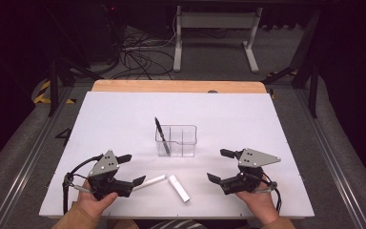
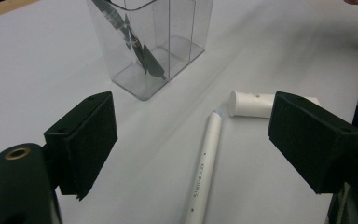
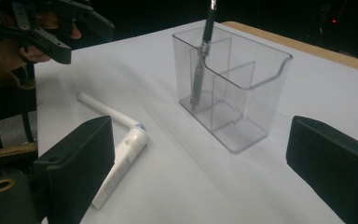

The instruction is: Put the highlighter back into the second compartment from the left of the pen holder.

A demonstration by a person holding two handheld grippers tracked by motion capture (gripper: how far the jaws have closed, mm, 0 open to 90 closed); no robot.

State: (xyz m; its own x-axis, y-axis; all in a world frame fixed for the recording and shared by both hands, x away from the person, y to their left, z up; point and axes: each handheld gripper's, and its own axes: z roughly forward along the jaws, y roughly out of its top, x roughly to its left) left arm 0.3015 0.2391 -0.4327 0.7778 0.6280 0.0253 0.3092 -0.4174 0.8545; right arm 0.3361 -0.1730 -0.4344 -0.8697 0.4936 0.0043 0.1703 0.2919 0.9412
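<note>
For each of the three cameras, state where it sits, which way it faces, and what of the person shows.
High view: above the person's side, looking forward and down on the table; both hands, the left claw and the right claw show, both open.
Left gripper view: rides on the left claw, looking between its jaws over the white pen toward the clear holder.
Right gripper view: rides on the right claw, facing the holder; the other hand shows far left.
Shared: all three show the holder, its black pen, the white pen and its cap.
</note>
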